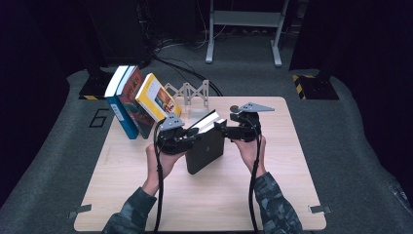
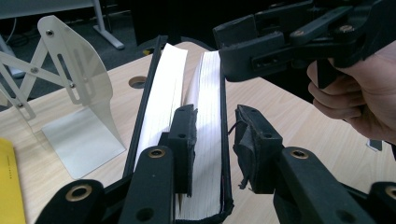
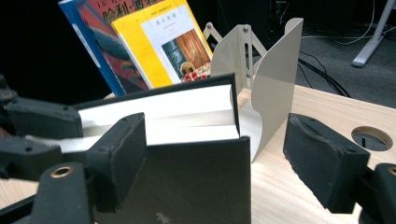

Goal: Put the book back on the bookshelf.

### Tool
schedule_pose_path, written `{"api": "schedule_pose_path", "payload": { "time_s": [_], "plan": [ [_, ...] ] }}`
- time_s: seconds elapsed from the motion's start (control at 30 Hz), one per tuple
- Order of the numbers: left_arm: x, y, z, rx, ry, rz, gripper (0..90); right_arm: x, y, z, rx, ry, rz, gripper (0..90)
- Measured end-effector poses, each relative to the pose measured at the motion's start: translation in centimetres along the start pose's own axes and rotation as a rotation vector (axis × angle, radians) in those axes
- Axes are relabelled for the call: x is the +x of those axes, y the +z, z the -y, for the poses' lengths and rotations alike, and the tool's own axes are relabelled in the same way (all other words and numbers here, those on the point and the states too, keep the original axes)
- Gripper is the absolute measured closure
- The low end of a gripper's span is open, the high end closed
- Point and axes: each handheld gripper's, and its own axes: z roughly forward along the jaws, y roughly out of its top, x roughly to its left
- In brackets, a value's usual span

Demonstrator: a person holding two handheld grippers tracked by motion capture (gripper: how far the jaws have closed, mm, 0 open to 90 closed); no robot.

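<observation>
1. nearest the camera, two sleeved forearms come in from the bottom of the high view onto the wooden table (image 1: 204, 204), each with a cable trailing from its gripper.
2. left gripper (image 1: 191, 137), mid-table left: jaws pinched onto the black book (image 1: 204, 151). in the left gripper view (image 2: 215, 144) one jaw sits in among the white pages and the other outside the cover, so the clamp takes one cover plus a slab of pages.
3. black book stands on the table about centre, tilted, page edge up, fanned slightly open, between the two grippers.
4. right gripper (image 1: 220, 126), mid-table right: jaws spread apart. in the right gripper view (image 3: 215, 163) the left jaw lies against the book's near cover, the right jaw stands off over bare table; nothing clamped.
5. behind the book, a pale metal bookend (image 1: 192, 95) with a scissor-lattice arm stands near the table's far edge; a round hole (image 3: 372, 137) in the tabletop lies to its right.
6. far left, three books lean together: yellow book (image 1: 157, 97), red book (image 1: 134, 100), blue book (image 1: 118, 105).
7. beyond the table, grey carpet (image 1: 360, 146), cables, a metal stand.
</observation>
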Motion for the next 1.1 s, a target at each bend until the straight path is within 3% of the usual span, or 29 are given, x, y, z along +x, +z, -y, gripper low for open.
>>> {"api": "schedule_pose_path", "payload": {
  "time_s": [0.27,0.4,0.47,0.53,0.7,0.97,1.1],
  "plan": [
    [0.0,0.0,0.0,0.000,-0.006,0.007,67.7,-0.3,0.7,-0.4,0.002,0.010,0.011,20.1],
    [0.1,0.0,0.0,-0.007,-0.008,0.035,64.0,-0.3,0.9,-0.4,0.001,0.003,0.016,20.1],
    [0.2,-0.3,0.0,-0.038,-0.017,0.064,55.9,-0.2,1.0,-0.4,0.000,0.005,0.019,20.1],
    [0.2,-0.7,-0.1,-0.063,-0.015,0.058,45.1,-0.2,1.0,-0.4,-0.001,0.000,0.020,20.1],
    [0.7,-1.4,0.0,-0.068,-0.031,0.040,24.0,-0.2,1.0,-0.4,-0.001,-0.002,0.019,20.2],
    [1.8,-2.4,1.1,-0.086,-0.036,-0.003,7.1,-0.1,1.1,-0.5,0.003,-0.003,0.025,21.1],
    [2.4,-2.0,2.0,-0.062,-0.056,-0.017,0.0,0.0,1.1,-0.5,0.006,-0.001,0.026,21.4]
  ]
}}
